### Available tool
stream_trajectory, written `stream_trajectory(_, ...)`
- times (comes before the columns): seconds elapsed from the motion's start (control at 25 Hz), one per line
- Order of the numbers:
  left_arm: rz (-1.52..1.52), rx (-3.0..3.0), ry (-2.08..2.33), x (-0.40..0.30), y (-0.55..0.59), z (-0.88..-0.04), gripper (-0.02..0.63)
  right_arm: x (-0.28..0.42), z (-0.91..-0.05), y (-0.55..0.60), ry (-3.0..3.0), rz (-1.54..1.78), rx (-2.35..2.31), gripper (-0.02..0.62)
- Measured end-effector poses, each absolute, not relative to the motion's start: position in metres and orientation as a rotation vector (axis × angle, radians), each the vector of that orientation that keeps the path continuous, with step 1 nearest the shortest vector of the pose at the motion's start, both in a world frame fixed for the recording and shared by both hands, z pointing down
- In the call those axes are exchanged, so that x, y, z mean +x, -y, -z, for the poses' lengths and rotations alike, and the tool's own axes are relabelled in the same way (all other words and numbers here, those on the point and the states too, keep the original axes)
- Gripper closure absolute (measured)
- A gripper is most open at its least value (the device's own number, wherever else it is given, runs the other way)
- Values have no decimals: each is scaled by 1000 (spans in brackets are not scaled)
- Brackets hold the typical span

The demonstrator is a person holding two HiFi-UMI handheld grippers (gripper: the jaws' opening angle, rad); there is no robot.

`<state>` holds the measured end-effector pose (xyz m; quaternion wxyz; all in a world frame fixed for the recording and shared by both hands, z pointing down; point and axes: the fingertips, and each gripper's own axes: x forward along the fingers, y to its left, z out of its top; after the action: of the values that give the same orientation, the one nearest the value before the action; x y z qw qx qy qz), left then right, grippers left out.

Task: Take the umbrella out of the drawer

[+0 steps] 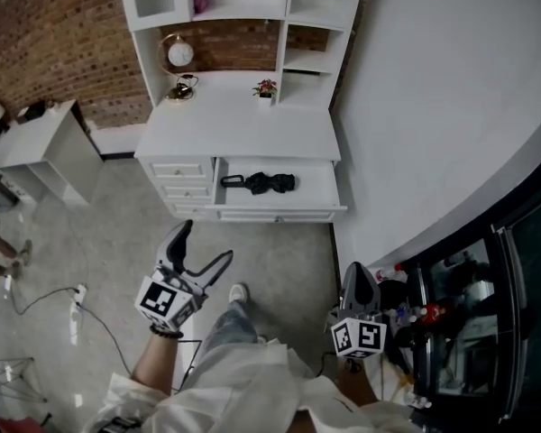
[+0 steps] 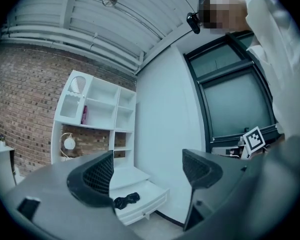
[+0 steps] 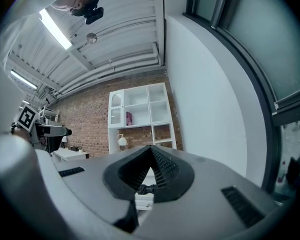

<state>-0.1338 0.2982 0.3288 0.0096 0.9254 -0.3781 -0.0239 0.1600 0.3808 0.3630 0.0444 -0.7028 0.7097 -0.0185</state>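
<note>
A folded black umbrella (image 1: 263, 183) lies in the pulled-out white drawer (image 1: 329, 191) of the desk. It also shows far off between the left jaws as the umbrella (image 2: 126, 200), and as a dark scrap (image 3: 148, 189) past the right jaws. My left gripper (image 1: 206, 251) hangs open above the floor, well short of the drawer, with nothing between its fingers. Lower right, my right gripper (image 1: 360, 280) is shut and empty, its tips touching.
A white desk with a shelf unit (image 1: 243, 115) stands against a brick wall, carrying a round lamp (image 1: 179, 54) and a small flower pot (image 1: 265, 88). A white side table (image 1: 38, 142) is at left. Cables (image 1: 63, 298) lie on the floor. Dark shelving with bottles (image 1: 433, 318) stands at right.
</note>
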Motion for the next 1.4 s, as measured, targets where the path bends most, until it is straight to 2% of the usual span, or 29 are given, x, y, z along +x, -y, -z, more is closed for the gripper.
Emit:
stream_trajectory(0.6, 101, 2903, 1076, -121, -144, -341, 194, 153, -362, -246, -2166, 23, -2198, 578)
stream_trajectory(0.92, 83, 2895, 1044, -136, -65, -351, 195, 129, -354, -168, -2169, 18, -2203, 578)
stream_trajectory(1.4, 74, 2896, 970, -138, -5, -368, 195, 107, -366, -101, -2200, 58, -2196, 578)
